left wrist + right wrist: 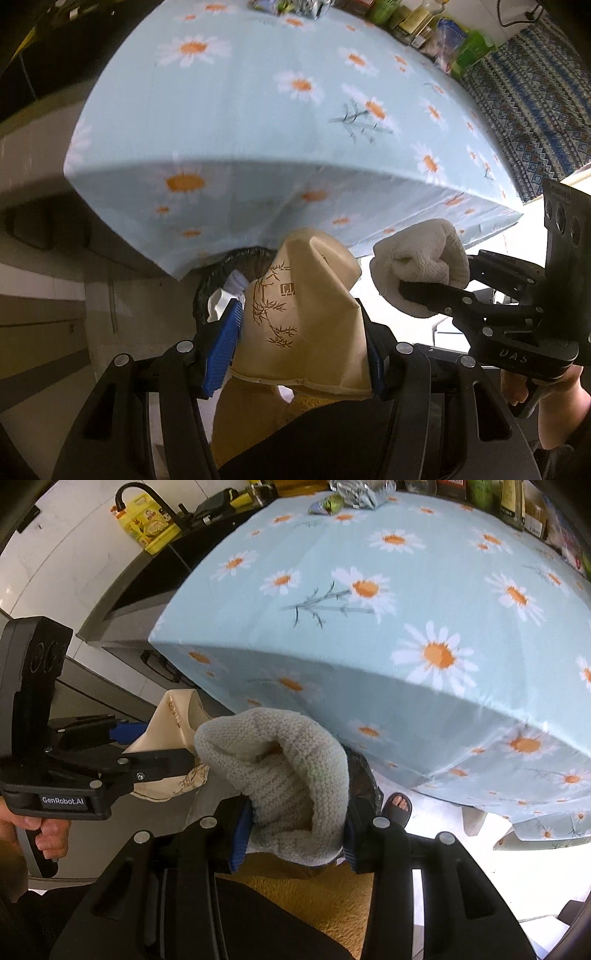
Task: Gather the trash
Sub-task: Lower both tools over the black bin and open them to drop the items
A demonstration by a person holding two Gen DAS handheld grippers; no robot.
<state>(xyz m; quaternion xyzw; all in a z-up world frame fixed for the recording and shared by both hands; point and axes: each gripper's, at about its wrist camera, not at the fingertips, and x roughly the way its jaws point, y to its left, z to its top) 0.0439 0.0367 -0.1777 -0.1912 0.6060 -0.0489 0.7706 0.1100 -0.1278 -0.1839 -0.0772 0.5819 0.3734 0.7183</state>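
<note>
Both grippers were loaded and held off the near corner of the table (258, 110). The left gripper (295, 332) was clamped on a crushed tan paper bag (295, 306) printed with a bamboo sprig; the right gripper (299, 812) was clamped on a crumpled white cloth (280, 768). A bin lined with a dark bag (218, 273) stood just beyond the paper bag, below the table corner, with some white waste visible at its rim. By this evidence, two pieces had been picked up but not yet dropped. Crinkled wrappers (354, 494) lay at the table's far edge, apparently left to collect.
</note>
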